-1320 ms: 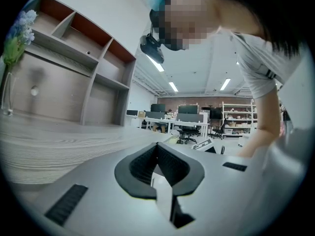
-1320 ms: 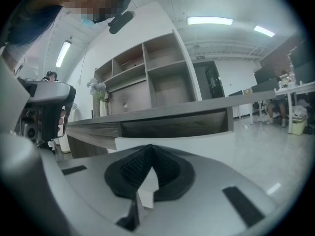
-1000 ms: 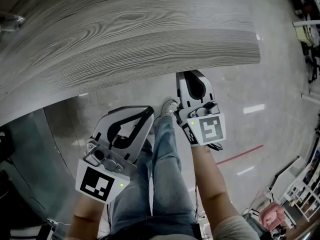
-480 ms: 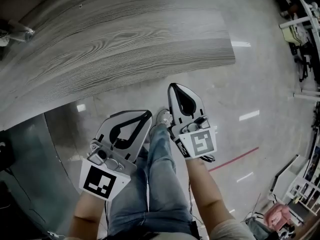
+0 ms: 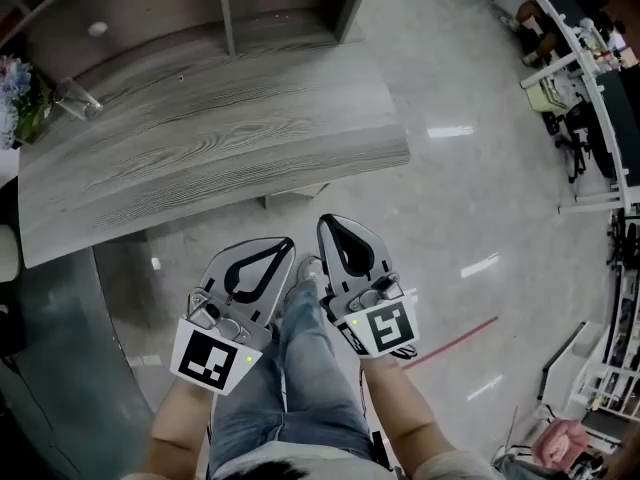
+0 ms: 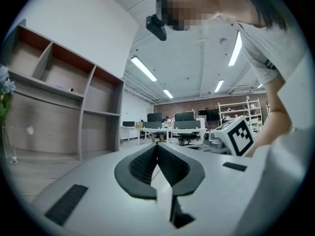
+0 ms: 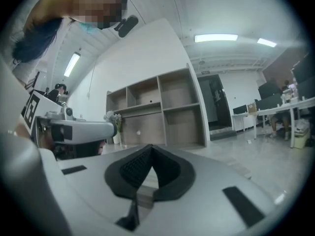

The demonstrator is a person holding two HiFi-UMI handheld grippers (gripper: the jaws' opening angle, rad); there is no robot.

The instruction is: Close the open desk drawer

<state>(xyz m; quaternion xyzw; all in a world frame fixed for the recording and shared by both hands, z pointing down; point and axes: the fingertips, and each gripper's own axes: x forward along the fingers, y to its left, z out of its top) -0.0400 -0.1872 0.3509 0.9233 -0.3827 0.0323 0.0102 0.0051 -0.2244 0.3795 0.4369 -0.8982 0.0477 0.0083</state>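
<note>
Glossy grey floor [image 5: 470, 198] fills most of the head view. The office desks and chairs at its right edge are cut off and too small to detail.

Grey wood-grain counter [image 5: 220, 138] lies across the upper left, its left end running out of frame. Behind it stands a brown open shelf unit [image 5: 230, 8]. From above only its lowest compartments show.

Drawer: not made out in any view. The countertop covers whatever sits beneath it. A pale block [image 5: 292, 196] shows just under the near edge. I cannot tell whether it is a drawer front or a support.

The person's legs in blue jeans [image 5: 300, 368] stand on the floor short of the counter. One pale shoe [image 5: 306, 268] is half hidden between the tools.

Left tool [image 5: 287, 242] and right tool [image 5: 326, 220] are held side by side over the legs. Their tips point toward the counter, apart from it. In the left gripper view the left tool [image 6: 157, 144] has its dark ribbed pads meeting at the tips, with nothing between them. In the right gripper view the right tool [image 7: 149, 146] reads the same: pads together, empty. Each carries a white marker cube [image 5: 212, 360] near the wrist.

Clear glass vase [image 5: 76, 98] stands at the counter's left rear. Its pale flowers [image 5: 14, 80] are cut off by the frame edge.

Thin red line [image 5: 452, 338] crosses the floor to the right of the legs.
</note>
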